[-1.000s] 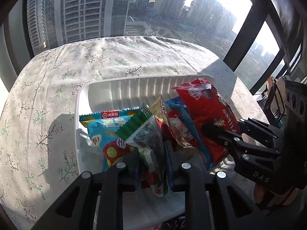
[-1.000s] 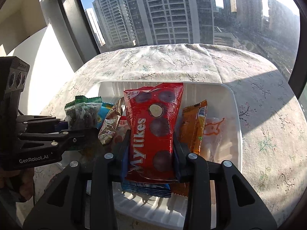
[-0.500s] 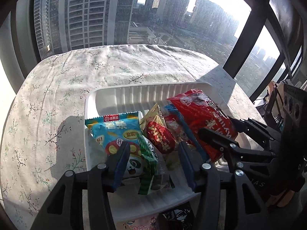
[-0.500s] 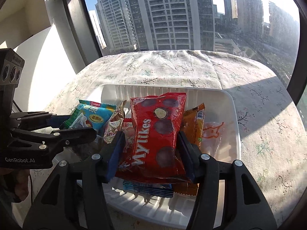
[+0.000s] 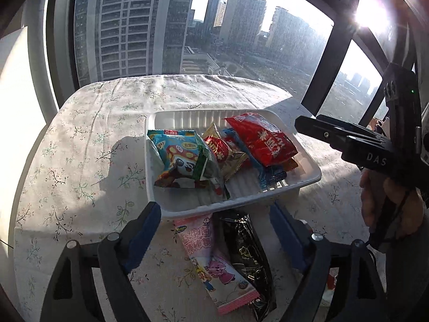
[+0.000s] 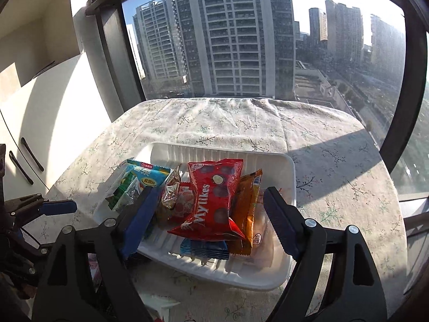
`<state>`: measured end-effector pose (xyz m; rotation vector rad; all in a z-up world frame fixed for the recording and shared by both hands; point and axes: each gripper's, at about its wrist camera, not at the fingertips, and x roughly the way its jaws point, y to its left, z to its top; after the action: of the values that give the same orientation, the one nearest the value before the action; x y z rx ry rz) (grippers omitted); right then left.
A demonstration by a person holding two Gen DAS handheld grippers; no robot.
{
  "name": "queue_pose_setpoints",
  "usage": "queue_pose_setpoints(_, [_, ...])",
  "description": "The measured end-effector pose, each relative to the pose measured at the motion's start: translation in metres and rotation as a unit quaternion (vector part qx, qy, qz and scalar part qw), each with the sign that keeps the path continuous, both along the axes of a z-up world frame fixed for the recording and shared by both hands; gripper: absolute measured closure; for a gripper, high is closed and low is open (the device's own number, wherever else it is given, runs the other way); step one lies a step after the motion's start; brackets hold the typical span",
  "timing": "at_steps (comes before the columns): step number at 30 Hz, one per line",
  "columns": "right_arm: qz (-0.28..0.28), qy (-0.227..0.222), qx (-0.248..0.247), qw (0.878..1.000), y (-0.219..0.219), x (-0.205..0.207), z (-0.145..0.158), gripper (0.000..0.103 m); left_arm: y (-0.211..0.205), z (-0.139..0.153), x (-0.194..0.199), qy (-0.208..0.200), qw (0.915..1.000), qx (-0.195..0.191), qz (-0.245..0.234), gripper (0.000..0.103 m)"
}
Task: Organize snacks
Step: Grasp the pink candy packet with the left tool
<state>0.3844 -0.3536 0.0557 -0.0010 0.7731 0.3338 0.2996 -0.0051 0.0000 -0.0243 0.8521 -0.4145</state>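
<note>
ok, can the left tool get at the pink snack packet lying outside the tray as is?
Probably yes. The pink snack packet lies flat on the tablecloth between the left tool's opening, empty jaws; only the black packet crowds it.

One white tray [image 5: 308, 179], near the table's front edge. Packets inside: one blue panda bag [image 5: 177, 158], one green-edged clear pack [image 5: 206, 161], one gold-and-red wrapper [image 5: 222, 150], one red Mylikes bag [image 6: 214, 201], one blue bar [image 6: 205, 249], one orange pack [image 6: 246, 209], one clear pouch [image 6: 264, 230]. Seven counted, possibly more buried. Two outside at the tray's front edge: one pink [image 5: 206, 257], one black [image 5: 246, 252].
</note>
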Motion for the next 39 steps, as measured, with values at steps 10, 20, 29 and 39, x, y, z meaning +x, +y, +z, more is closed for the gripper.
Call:
queue_pose_setpoints(10, [0.042,-0.043,0.033,0.998,-0.013,-0.119,0.033,0.011,0.017,-0.014,-0.072,0.002,0.9997,-0.02,0.016,0.001])
queue_pose_setpoints(20, [-0.004,-0.04,0.105,0.994,-0.051,-0.205,0.013,0.011,0.022,-0.026,-0.07,0.009,0.9988,-0.029,0.038,0.001])
queue_pose_setpoints(29, [-0.019,-0.005,0.124,0.992,-0.066,-0.207,-0.02,0.011,0.012,-0.04,-0.039,0.028,0.9987,0.006,0.042,0.025])
queue_pose_setpoints(39, [-0.007,0.003,0.121,0.993,-0.057,-0.205,-0.028,0.011,-0.005,-0.051,-0.02,0.042,0.9974,0.046,0.037,0.036])
